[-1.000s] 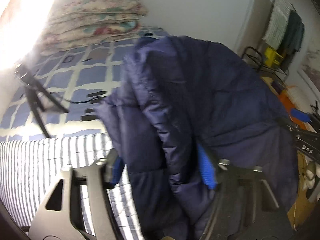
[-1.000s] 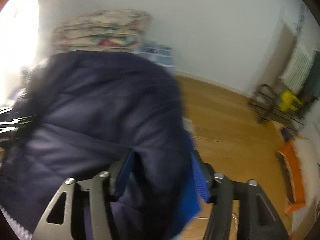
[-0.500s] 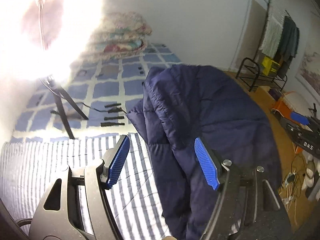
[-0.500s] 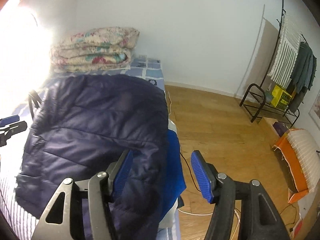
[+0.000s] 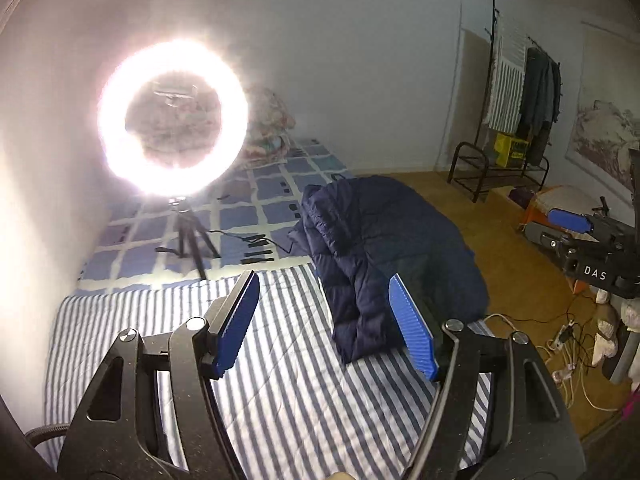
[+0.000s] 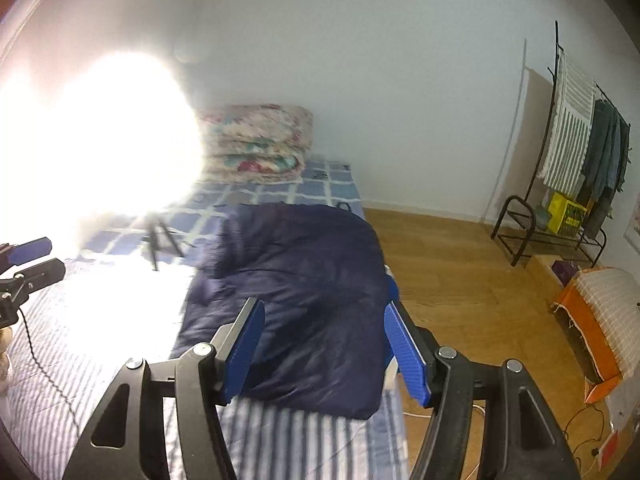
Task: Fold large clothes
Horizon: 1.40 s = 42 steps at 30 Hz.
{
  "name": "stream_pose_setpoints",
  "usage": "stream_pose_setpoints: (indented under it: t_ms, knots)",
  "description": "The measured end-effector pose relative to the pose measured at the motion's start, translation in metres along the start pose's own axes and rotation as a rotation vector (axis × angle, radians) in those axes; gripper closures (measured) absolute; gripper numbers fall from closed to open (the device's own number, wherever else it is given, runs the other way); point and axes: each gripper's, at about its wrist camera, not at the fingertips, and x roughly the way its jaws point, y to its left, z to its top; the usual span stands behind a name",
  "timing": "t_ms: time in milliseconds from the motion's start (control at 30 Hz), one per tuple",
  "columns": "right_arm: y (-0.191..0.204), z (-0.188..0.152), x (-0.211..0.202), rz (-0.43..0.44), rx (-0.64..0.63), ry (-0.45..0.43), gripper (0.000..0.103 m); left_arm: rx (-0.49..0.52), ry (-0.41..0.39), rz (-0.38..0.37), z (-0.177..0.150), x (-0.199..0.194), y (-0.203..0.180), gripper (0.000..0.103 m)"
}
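Your left gripper (image 5: 324,328) and right gripper (image 6: 324,340) hang spread, empty; navy puffer jacket (image 6: 304,300) lies folded on striped sheet (image 5: 280,392). Little seems left.

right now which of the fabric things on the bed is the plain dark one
The navy puffer jacket, lying folded at the bed's floor-side edge. The folded quilt by the wall is floral, and the sheet under the jacket is striped.
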Motion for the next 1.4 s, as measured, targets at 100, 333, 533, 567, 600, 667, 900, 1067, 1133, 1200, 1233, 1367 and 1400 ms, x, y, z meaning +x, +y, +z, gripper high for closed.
stream_pose_setpoints:
  t_ms: [100,333,533,567,600,667,900,1067,1133,1200,1233,1367,1400]
  knots:
    - [0.022,-0.004,-0.044,0.025,-0.003,-0.024,0.038,-0.003,-0.031,0.006,-0.013,-0.052,0.003,0.032]
    - [0.069,-0.022,-0.140,0.048,-0.042,-0.101,0.038,0.010,-0.102,0.032,-0.047,-0.159,0.012,0.032]
    - [0.101,-0.039,-0.201,0.089,-0.074,-0.146,0.036,0.030,-0.164,0.046,-0.069,-0.244,0.017,0.032]
    - [0.106,-0.041,-0.210,0.094,-0.079,-0.153,0.035,0.036,-0.179,0.054,-0.072,-0.257,0.017,0.032]
    - [0.113,-0.044,-0.223,0.104,-0.090,-0.165,0.035,0.038,-0.194,0.058,-0.075,-0.270,0.018,0.032]
    - [0.124,-0.047,-0.242,0.121,-0.102,-0.179,0.034,0.033,-0.215,0.057,-0.079,-0.295,0.020,0.032]
    - [0.154,-0.054,-0.302,0.168,-0.130,-0.222,0.033,0.050,-0.251,0.063,-0.091,-0.365,0.020,0.032]
    - [0.169,-0.058,-0.340,0.210,-0.127,-0.243,0.032,0.074,-0.273,0.064,-0.095,-0.407,0.018,0.032]
    - [0.172,-0.056,-0.356,0.221,-0.126,-0.259,0.032,0.085,-0.291,0.070,-0.096,-0.424,0.017,0.032]
    - [0.174,-0.053,-0.368,0.217,-0.133,-0.277,0.029,0.093,-0.299,0.073,-0.096,-0.435,0.016,0.032]
    - [0.174,-0.053,-0.373,0.215,-0.137,-0.286,0.028,0.092,-0.299,0.069,-0.096,-0.441,0.016,0.032]
    - [0.174,-0.051,-0.383,0.238,-0.131,-0.296,0.027,0.076,-0.294,0.058,-0.097,-0.454,0.022,0.032]
    - [0.174,-0.049,-0.385,0.244,-0.124,-0.297,0.027,0.077,-0.299,0.064,-0.096,-0.460,0.024,0.032]
